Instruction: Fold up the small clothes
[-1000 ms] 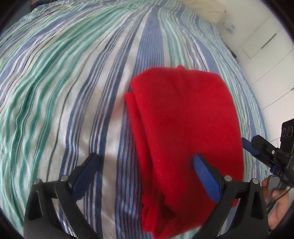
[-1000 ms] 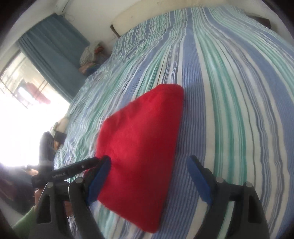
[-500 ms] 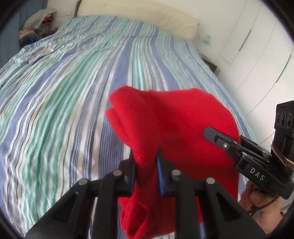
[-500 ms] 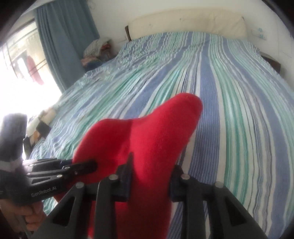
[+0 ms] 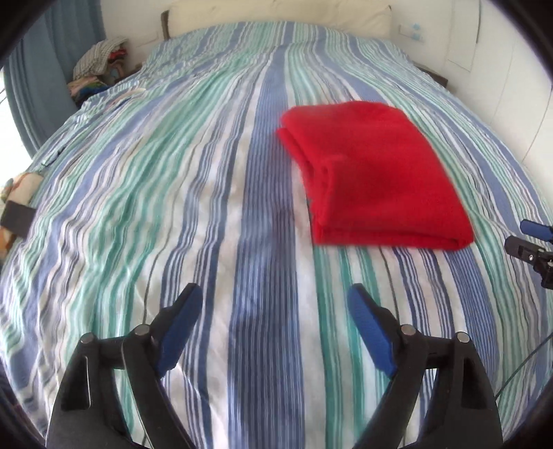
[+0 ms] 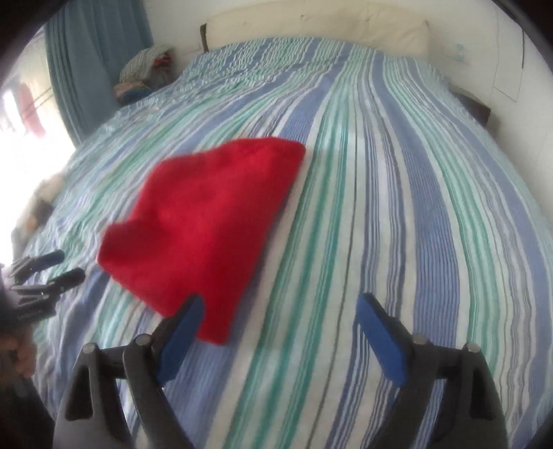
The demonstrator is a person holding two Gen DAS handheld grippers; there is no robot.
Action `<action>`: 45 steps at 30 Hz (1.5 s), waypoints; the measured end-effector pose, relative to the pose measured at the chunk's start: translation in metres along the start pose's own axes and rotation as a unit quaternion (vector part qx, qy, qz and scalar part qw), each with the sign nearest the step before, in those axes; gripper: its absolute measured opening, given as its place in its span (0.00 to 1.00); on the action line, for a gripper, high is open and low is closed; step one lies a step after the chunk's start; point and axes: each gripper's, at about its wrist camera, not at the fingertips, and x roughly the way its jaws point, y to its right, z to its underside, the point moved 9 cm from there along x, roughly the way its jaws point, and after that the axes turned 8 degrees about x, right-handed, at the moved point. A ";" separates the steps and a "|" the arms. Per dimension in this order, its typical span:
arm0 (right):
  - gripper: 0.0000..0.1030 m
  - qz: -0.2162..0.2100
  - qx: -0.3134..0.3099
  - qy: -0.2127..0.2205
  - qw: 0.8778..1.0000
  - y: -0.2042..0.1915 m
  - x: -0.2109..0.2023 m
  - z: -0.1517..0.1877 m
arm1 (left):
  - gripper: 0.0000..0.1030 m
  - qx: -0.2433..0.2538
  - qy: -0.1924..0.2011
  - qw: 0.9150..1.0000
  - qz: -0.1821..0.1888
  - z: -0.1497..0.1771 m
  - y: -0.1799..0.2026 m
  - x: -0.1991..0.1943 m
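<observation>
A folded red garment (image 5: 373,176) lies flat on the striped bedspread (image 5: 172,193), ahead and to the right of my left gripper (image 5: 276,328), which is open and empty over bare sheet. In the right wrist view the red garment (image 6: 204,224) lies ahead and left of my right gripper (image 6: 280,331), which is open and empty; its left fingertip (image 6: 183,324) is near the garment's near corner. The right gripper (image 5: 532,241) shows at the right edge of the left wrist view. The left gripper (image 6: 41,273) shows at the left edge of the right wrist view.
A pile of clothes (image 5: 98,65) sits beside the bed at the far left, by a blue curtain (image 6: 90,62). A cream headboard (image 6: 311,27) runs along the far end. White wardrobe doors (image 5: 511,69) stand to the right. Small items (image 5: 17,203) lie at the left bed edge.
Both grippers were shut on the red garment and lifting it half a second ago. Now both have opened and pulled back, and the garment lies folded on the bed.
</observation>
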 end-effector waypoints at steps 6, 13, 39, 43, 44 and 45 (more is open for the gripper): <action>0.92 0.009 -0.003 0.002 1.000 -0.004 -0.045 0.082 | 0.97 -0.007 0.056 0.998 -0.021 -0.002 0.018 -0.063; 0.99 0.015 0.005 0.040 0.999 -0.027 -0.105 0.079 | 0.97 -0.013 0.078 0.994 -0.069 -0.018 0.011 -0.113; 0.99 0.027 -0.017 0.050 0.998 -0.073 -0.192 0.074 | 0.99 -0.006 0.055 0.997 -0.062 0.005 0.023 -0.174; 0.99 0.029 -0.021 0.054 0.998 -0.079 -0.200 0.073 | 0.99 -0.009 0.053 0.997 -0.055 0.004 0.025 -0.178; 0.99 0.031 -0.024 0.053 0.998 -0.080 -0.201 0.073 | 0.99 -0.009 0.052 0.997 -0.053 0.004 0.025 -0.179; 0.99 0.032 -0.026 0.054 0.998 -0.081 -0.203 0.073 | 0.99 -0.009 0.052 0.997 -0.051 0.004 0.026 -0.180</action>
